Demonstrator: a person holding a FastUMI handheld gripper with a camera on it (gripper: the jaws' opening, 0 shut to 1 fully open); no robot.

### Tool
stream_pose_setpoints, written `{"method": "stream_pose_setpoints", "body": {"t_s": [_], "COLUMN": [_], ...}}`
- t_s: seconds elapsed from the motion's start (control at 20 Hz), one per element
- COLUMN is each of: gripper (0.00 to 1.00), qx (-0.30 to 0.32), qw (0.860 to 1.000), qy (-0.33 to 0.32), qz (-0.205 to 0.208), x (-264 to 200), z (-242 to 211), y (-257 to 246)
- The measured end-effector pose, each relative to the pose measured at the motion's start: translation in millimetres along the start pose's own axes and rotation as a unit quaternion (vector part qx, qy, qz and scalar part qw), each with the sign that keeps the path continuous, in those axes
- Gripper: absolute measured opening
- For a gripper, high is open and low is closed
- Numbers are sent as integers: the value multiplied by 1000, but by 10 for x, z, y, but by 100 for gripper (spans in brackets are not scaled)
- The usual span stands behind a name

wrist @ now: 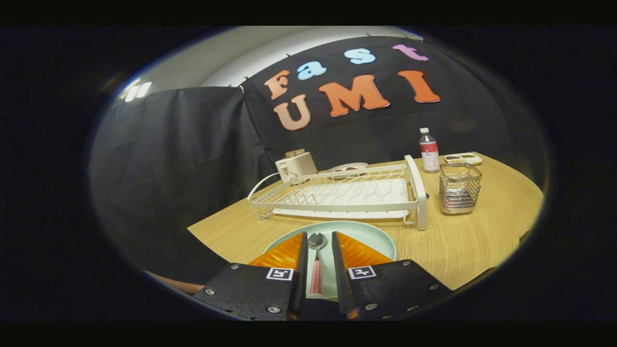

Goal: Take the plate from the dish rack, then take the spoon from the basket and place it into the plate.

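Hovering: gripper [318,253] over plate [371,236], fingers spread.
Spoon: spoon [316,270] lies between the fingers, on the plate, seemingly untouched.
Risk: closing or dragging now could flick it off.

Pale green plate [371,236] lies flat at the rack's [337,195] six o'clock; spoon [316,265] rests on it, bowl toward twelve; wire basket [460,194] at the rack's three

The scene is lit dimly and warmly from above, with a bright ceiling light [139,90] blown out past the booth wall. Soft shadows are cast under the dish rack [337,195] onto the counter [462,241]. Straight lines are bent strongly toward the edges, where focus is lost and brightness falls off.
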State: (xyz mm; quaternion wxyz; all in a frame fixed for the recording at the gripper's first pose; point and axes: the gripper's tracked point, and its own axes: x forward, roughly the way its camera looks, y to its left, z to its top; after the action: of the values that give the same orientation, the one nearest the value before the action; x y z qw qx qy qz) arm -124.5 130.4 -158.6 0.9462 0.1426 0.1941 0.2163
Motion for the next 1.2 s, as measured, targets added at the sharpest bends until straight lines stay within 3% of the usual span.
{"method": "stream_pose_setpoints", "body": {"t_s": [0.45,0.65,1.2], "gripper": [69,82,83], "qx": [-66,-74,-52], "qw": [990,980,950], "qy": [-88,-138,-225], "qz": [-84,-122,-212], "x": [-21,-105,-503], "z": [708,1093,1805], "y": [-123,-180,-769]}}
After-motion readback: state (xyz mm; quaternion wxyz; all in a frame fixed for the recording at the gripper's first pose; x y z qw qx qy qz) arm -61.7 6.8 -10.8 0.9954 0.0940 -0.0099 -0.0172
